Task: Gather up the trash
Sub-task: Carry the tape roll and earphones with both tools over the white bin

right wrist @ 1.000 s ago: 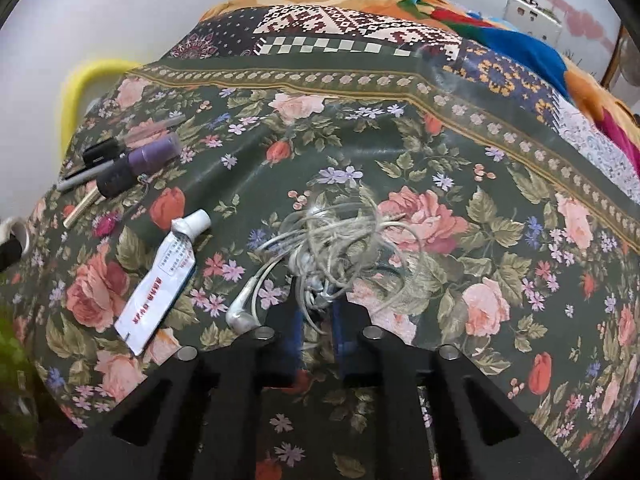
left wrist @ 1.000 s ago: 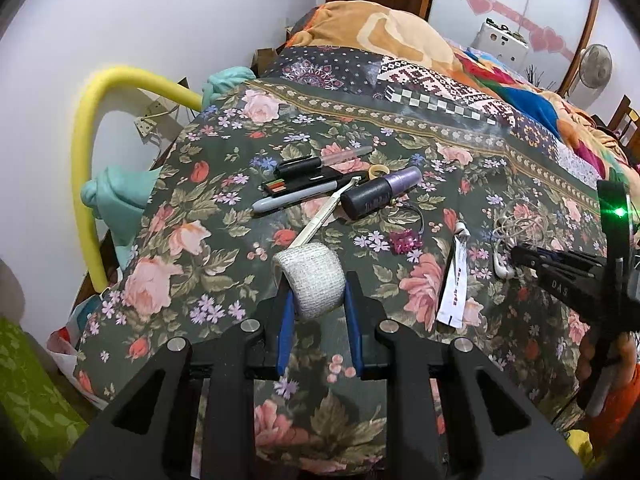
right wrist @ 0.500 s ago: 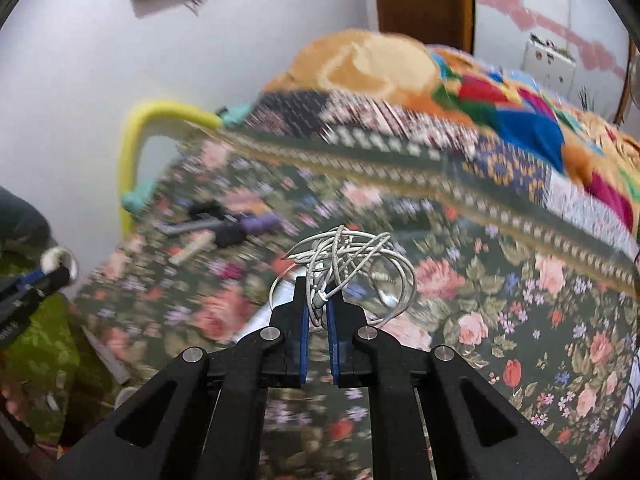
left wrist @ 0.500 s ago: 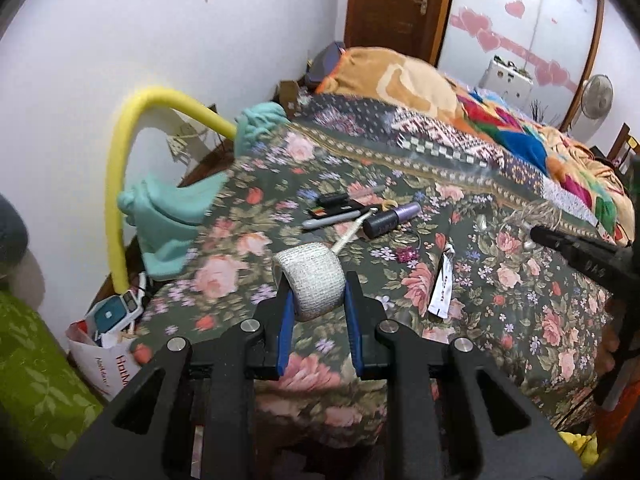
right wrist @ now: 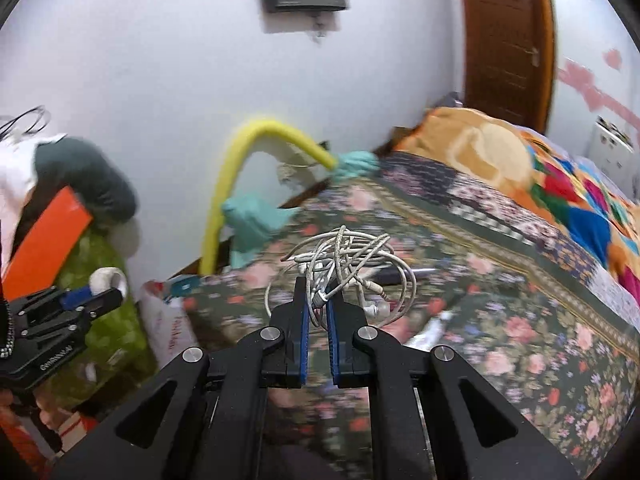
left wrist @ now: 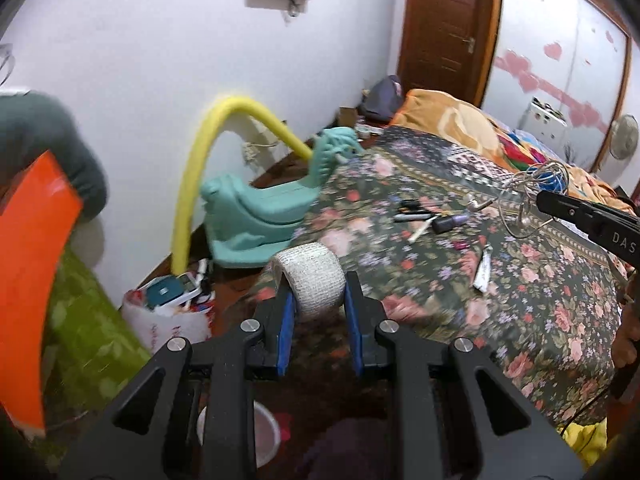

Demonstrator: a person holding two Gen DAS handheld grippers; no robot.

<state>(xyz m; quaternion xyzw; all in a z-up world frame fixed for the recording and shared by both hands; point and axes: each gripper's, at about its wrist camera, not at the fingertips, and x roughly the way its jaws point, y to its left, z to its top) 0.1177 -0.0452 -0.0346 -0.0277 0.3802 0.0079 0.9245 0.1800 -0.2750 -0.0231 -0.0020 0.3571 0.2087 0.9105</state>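
Note:
My left gripper (left wrist: 316, 300) is shut on a white bandage roll (left wrist: 314, 276) and holds it in the air off the bed's left corner. It also shows at the left of the right wrist view (right wrist: 100, 292). My right gripper (right wrist: 318, 300) is shut on a tangle of white earphone cable (right wrist: 344, 256), lifted above the floral bedspread (right wrist: 520, 340). The cable also shows in the left wrist view (left wrist: 528, 192). On the bedspread (left wrist: 540, 300) lie pens (left wrist: 412, 214), a purple-capped bottle (left wrist: 450, 222) and a white tube (left wrist: 482, 270).
A white plastic bag (left wrist: 168, 316) holding items stands on the floor by the wall, left of the bed. A white cup (left wrist: 260, 436) sits on the floor below my left gripper. A yellow foam tube (left wrist: 200, 176), teal cloth (left wrist: 260, 216), an orange board (left wrist: 28, 280) and green fabric (left wrist: 88, 340) stand at the left.
Both grippers have pulled back and up from the bed and swung left, carrying the bandage roll and the earphone cable. The floor, the bag and the orange board have come into view.

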